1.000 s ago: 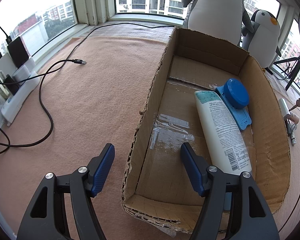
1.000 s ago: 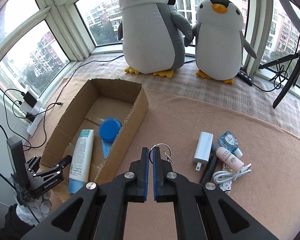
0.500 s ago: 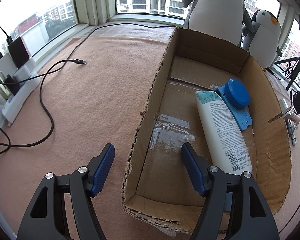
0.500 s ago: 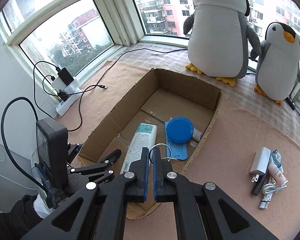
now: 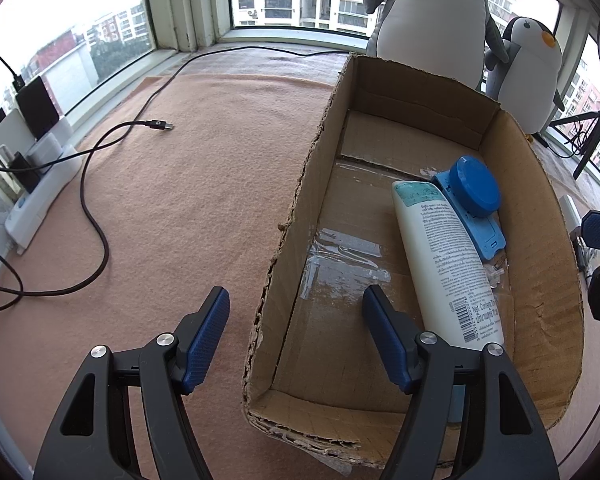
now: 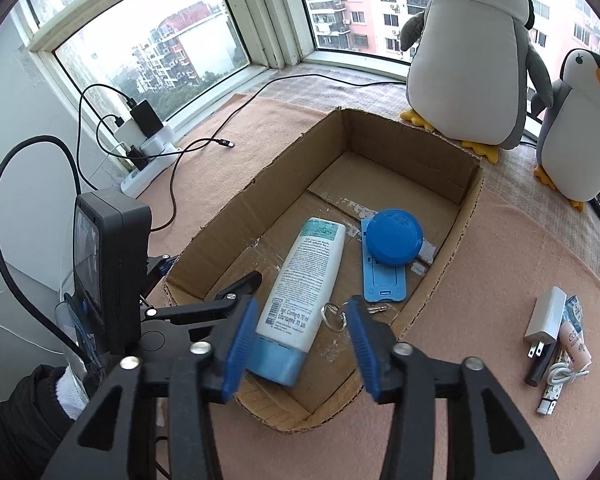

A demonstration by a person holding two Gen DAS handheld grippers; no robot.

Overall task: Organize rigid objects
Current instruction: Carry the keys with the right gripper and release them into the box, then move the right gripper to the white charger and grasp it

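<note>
Right hand-held gripper (image 6: 298, 326) is positioned over the near end of the cardboard box (image 6: 470, 204), its jaws opening; the key ring (image 6: 334, 314) sits between the blue pads, clear of both, beside the lotion tube (image 6: 302, 280); whether it has reached the box floor cannot be told. Left hand-held gripper (image 5: 296, 320) straddles the near left wall of the same box, one pad outside and one inside, jaws parted and not pressing that wall. Inside the box the lotion tube lies lengthwise, cap toward the near end, with a round blue lid (image 6: 394, 238) resting on a flat blue plate (image 6: 384, 280) just beside it. Outside the box, on the pink cloth (image 6: 488, 280) covering the counter, a white charger plug (image 6: 546, 316), a small pink tube (image 6: 576, 342), a coiled white cable (image 6: 564, 374) and other small items lie clustered together. Two plush penguins (image 6: 474, 56) stand beyond the far end of the box, by the window. A black cable (image 5: 96, 216) trails across the cloth to the left
</note>
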